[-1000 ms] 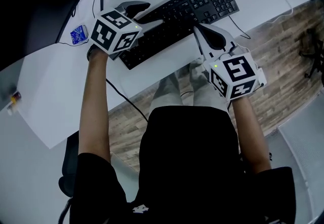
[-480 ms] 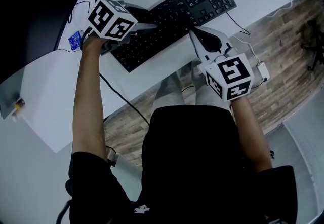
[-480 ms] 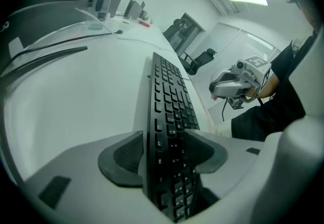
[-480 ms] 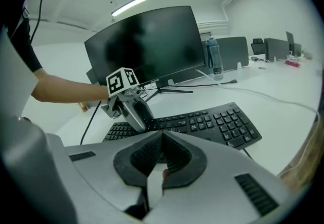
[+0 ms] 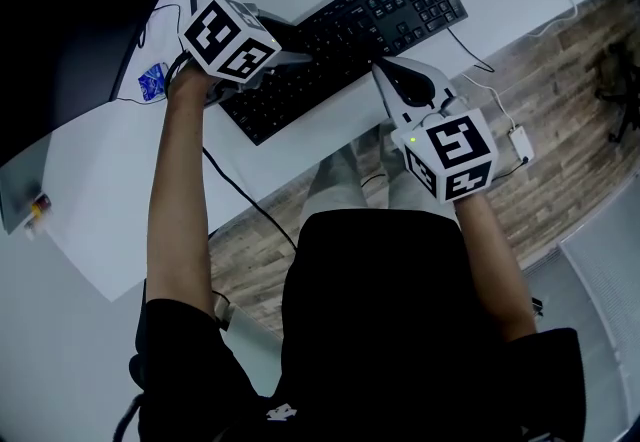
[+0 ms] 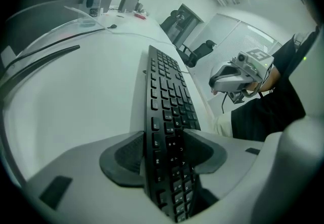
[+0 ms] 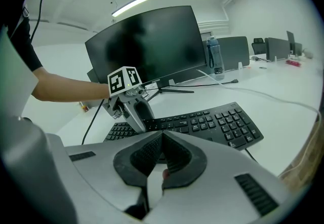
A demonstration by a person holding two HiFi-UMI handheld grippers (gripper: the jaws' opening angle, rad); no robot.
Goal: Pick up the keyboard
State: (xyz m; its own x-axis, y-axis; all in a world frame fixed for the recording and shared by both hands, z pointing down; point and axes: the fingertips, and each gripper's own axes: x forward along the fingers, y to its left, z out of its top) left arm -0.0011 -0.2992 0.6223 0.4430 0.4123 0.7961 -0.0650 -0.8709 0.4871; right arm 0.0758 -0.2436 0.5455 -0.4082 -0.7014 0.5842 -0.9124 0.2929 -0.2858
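A black keyboard [image 5: 350, 25] lies slantwise on the white desk [image 5: 110, 190]. My left gripper [image 5: 288, 54] reaches onto its left half. In the left gripper view the keyboard [image 6: 167, 91] runs edge-on between the two pads, which press on it from both sides, so the left gripper [image 6: 164, 154] is shut on it. My right gripper [image 5: 383, 65] sits at the keyboard's near edge, around the middle. Its jaws meet at the tips with nothing between them in the right gripper view [image 7: 161, 142], and the keyboard [image 7: 217, 121] lies just beyond.
A dark curved monitor [image 7: 147, 45] stands behind the keyboard, with a water bottle [image 7: 213, 56] to its right. A black cable [image 5: 245, 200] hangs off the desk's near edge. A small blue packet [image 5: 152, 80] lies left of the left hand. Wood floor [image 5: 560, 130] shows beyond the desk edge.
My left gripper has tipped further down over the keyboard's left half and sunk a little. The right gripper has stayed at the near edge, still shut.
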